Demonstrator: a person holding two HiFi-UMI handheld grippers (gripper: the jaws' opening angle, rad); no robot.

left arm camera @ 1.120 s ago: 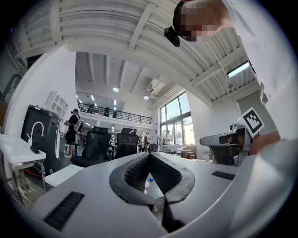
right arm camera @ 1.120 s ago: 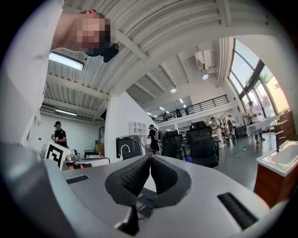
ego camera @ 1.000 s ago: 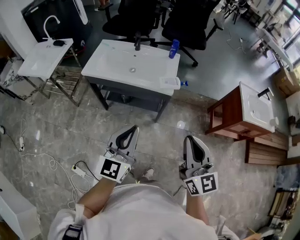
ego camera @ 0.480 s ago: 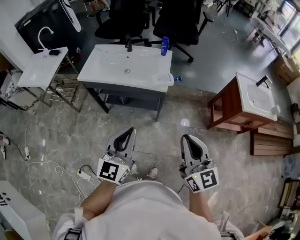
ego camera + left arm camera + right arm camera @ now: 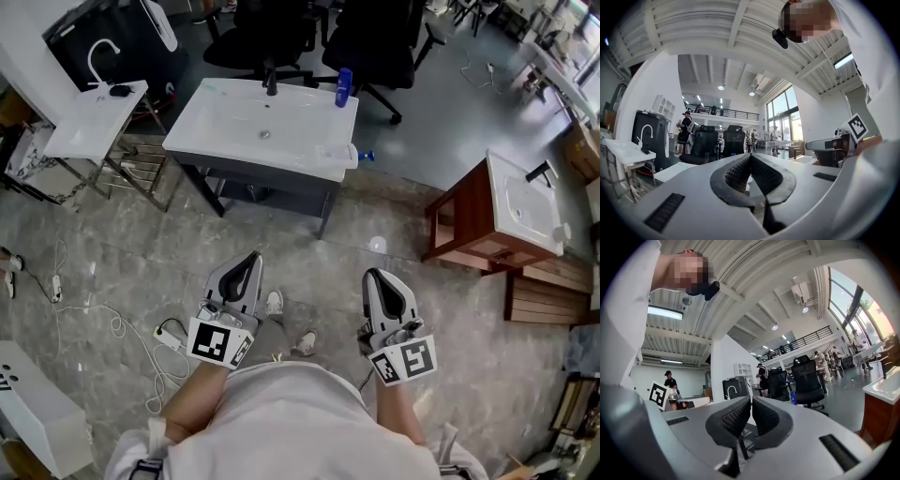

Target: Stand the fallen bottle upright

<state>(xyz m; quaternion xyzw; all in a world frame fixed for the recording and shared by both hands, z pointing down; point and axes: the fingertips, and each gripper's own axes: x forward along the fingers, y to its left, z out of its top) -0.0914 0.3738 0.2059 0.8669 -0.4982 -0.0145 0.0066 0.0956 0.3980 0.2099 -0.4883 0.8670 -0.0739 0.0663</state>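
Big white washbasin (image 5: pixel 220 117) sits upper middle of the frame. Low centre, the left gripper (image 5: pixel 250 257) and right gripper (image 5: pixel 374 276) both have their fingers clenched on nothing. The fallen bottle (image 5: pixel 336 156) lies on the basin's front right rim, and a blue bottle (image 5: pixel 344 86) stands at its back right corner.

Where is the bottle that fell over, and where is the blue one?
fallen bottle (image 5: pixel 337 157), head view, on its pale body.
blue bottle (image 5: pixel 344 87), head view, on its middle.
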